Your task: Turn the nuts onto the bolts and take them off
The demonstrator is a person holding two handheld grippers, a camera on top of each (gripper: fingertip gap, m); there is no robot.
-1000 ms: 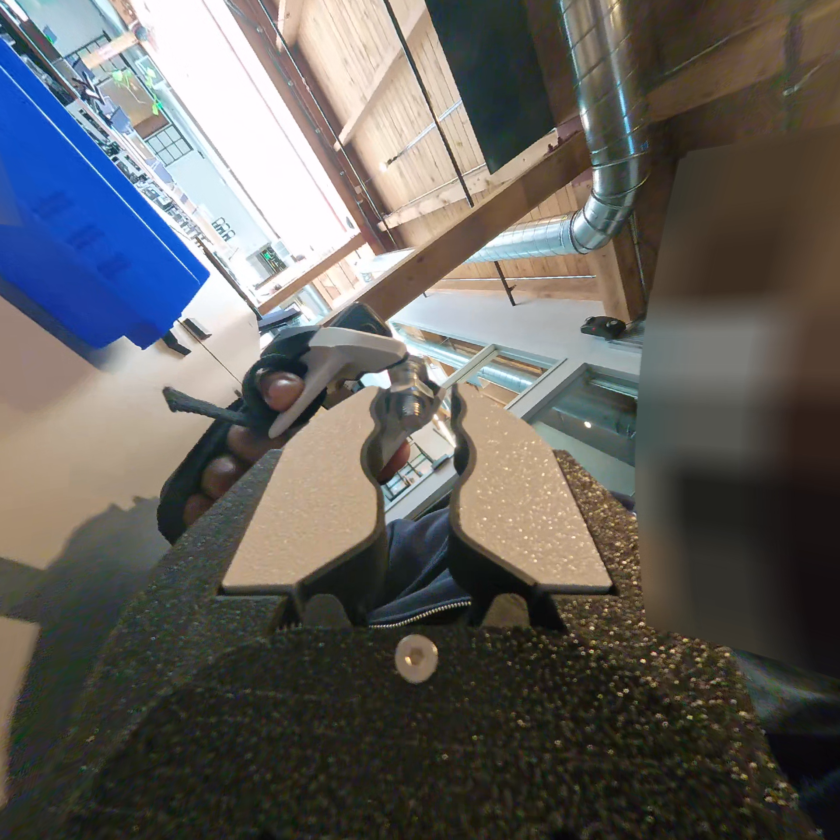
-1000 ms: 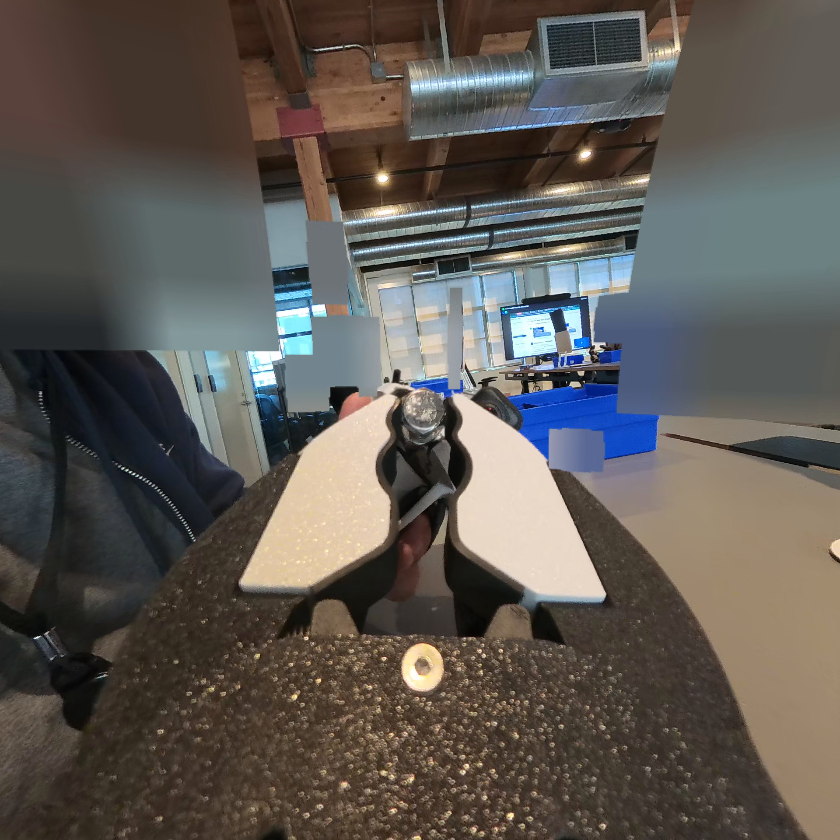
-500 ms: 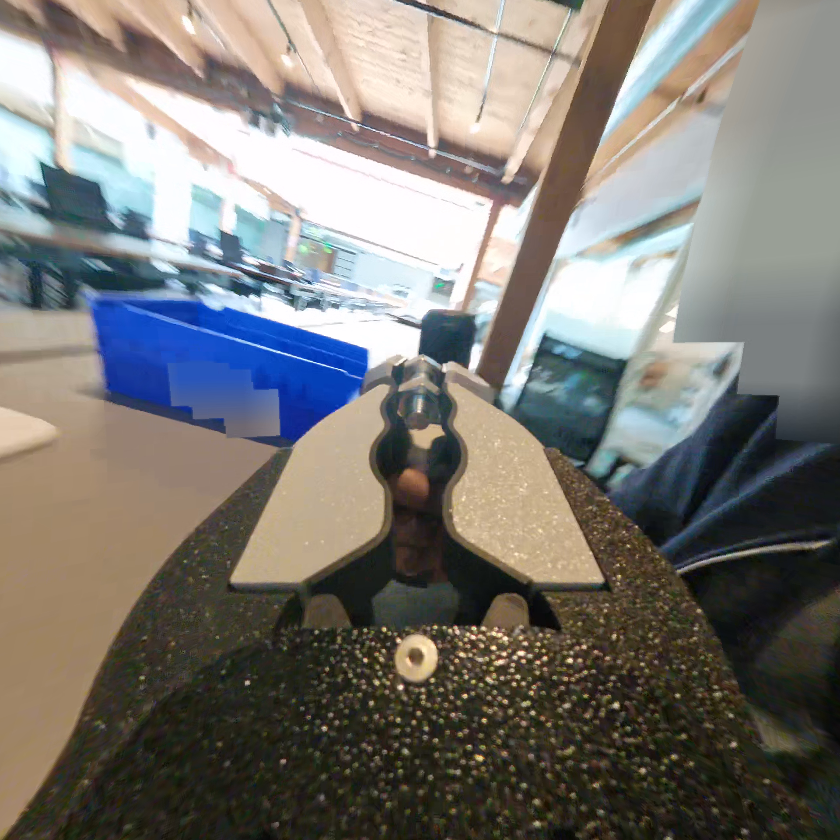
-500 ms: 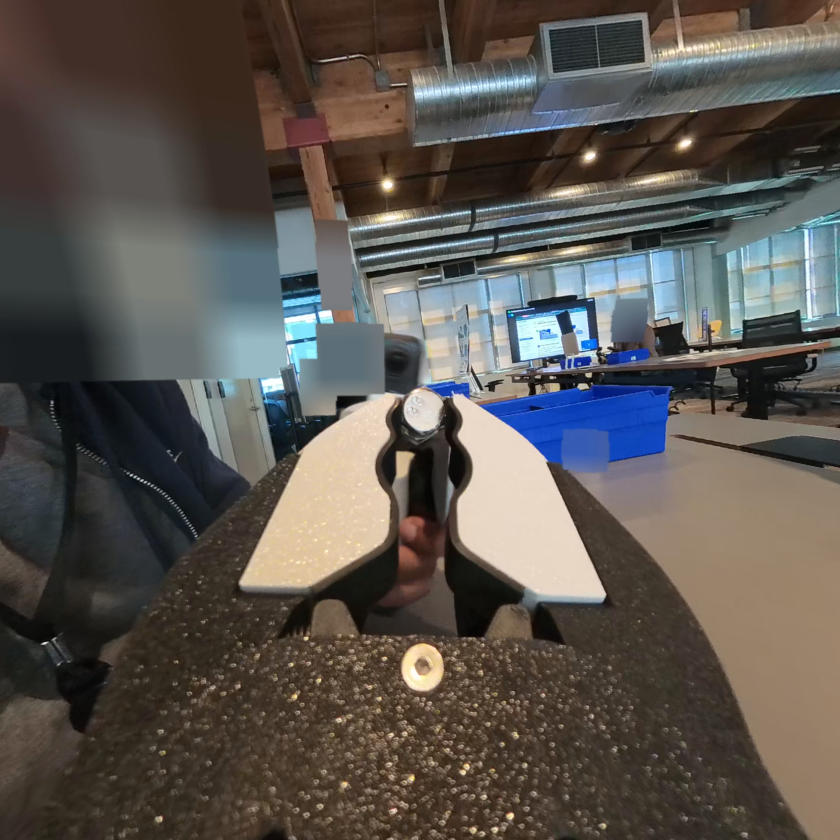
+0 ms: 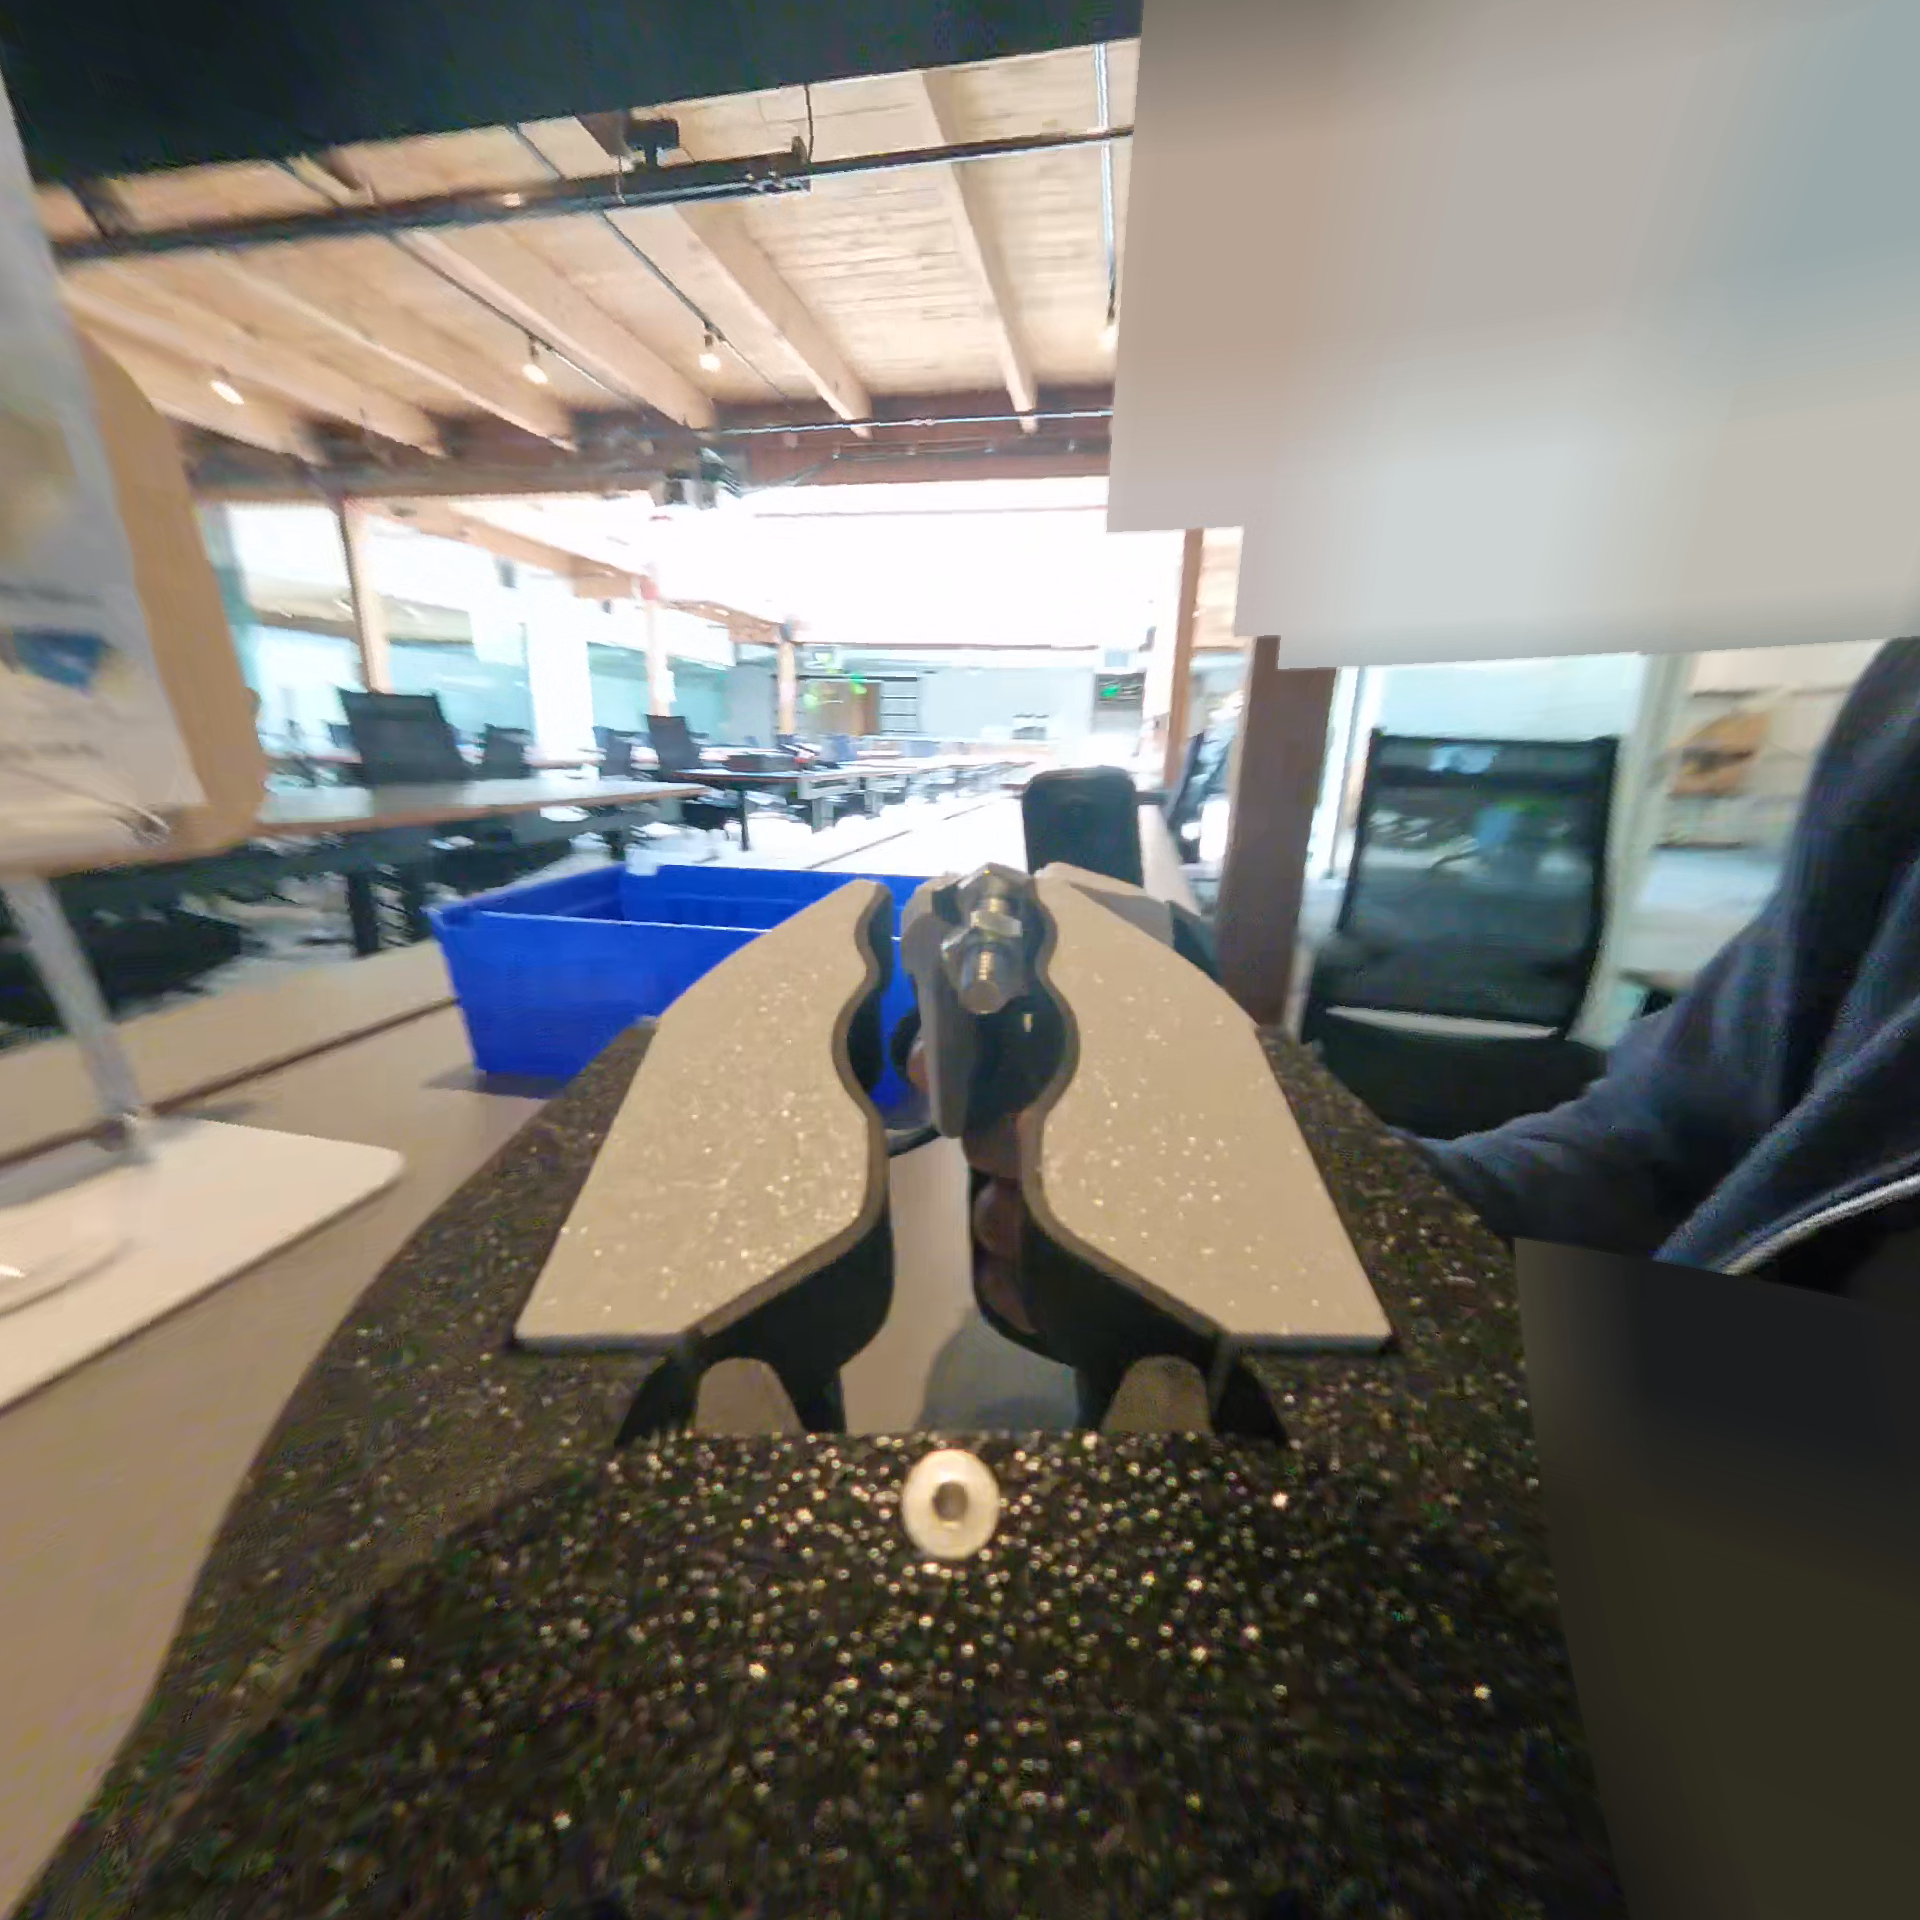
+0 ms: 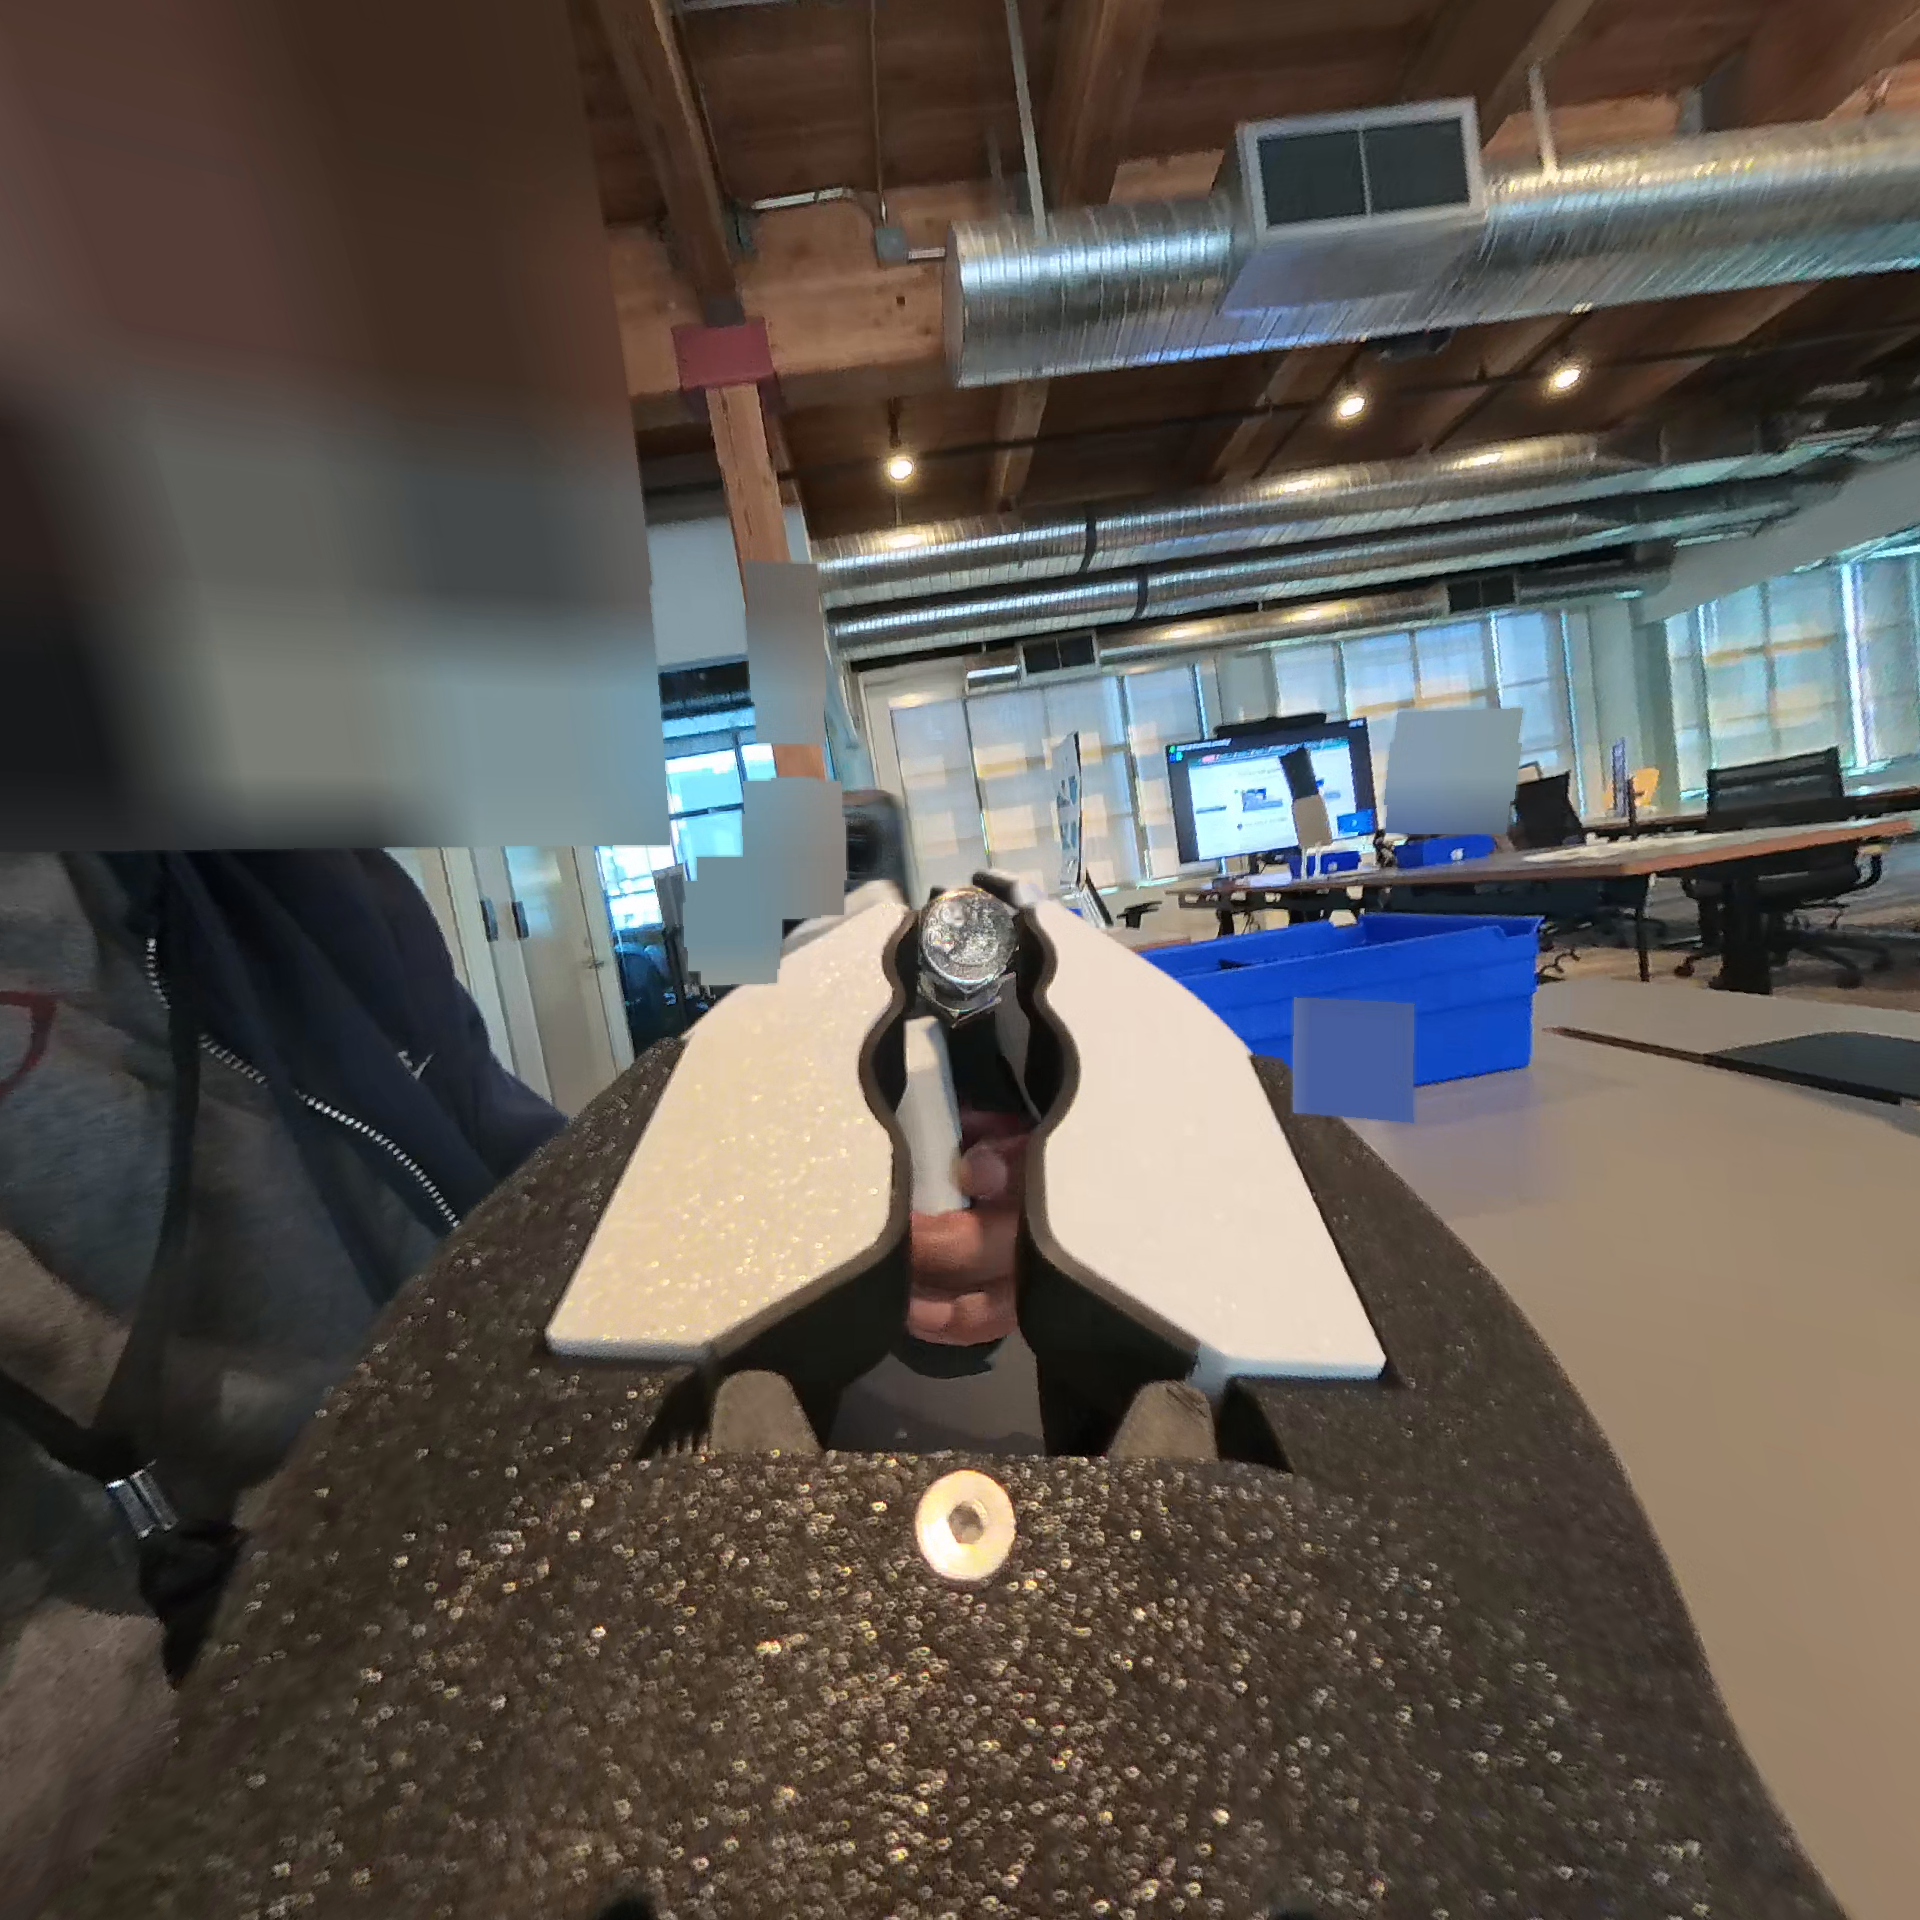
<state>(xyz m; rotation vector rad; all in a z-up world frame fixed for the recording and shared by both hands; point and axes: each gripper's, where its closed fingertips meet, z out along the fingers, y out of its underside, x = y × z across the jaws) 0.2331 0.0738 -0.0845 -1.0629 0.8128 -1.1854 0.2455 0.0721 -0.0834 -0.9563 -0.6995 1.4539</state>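
The grey table (image 6: 1683, 1247) carries everything here; on it, behind the grippers, stands a blue plastic bin (image 5: 582, 966), seen again in the right wrist view (image 6: 1455, 987) past the right gripper's tip; left of the bin in the left wrist view sits a white stand base (image 5: 187, 1195) on the tabletop, and right of the bin a black office chair (image 5: 1475, 894) stands beyond the table's edge; a person's dark zip jacket (image 6: 343, 1060) fills the side of each view, its sleeve (image 5: 1787, 1049) showing at the right of the left wrist view.

The left gripper (image 5: 961, 904) has its fingers apart, a clear gap between them; the threaded end of the bolt (image 5: 982, 961) points toward this camera within that gap, near the fingertips, with a hex nut (image 5: 992, 920) on the thread just behind the bolt's end; the nut lies against the right-hand finger, and whether the other finger touches it I cannot tell.

The right gripper (image 6: 961, 914) has its fingers drawn together on the bolt's round head (image 6: 961, 930), which sits in the notch at the fingertips, held off the table; below the head a hex part shows, too small to name surely; a hand (image 6: 961, 1268) shows through the gap between those fingers, wrapped around the other gripper's handle.
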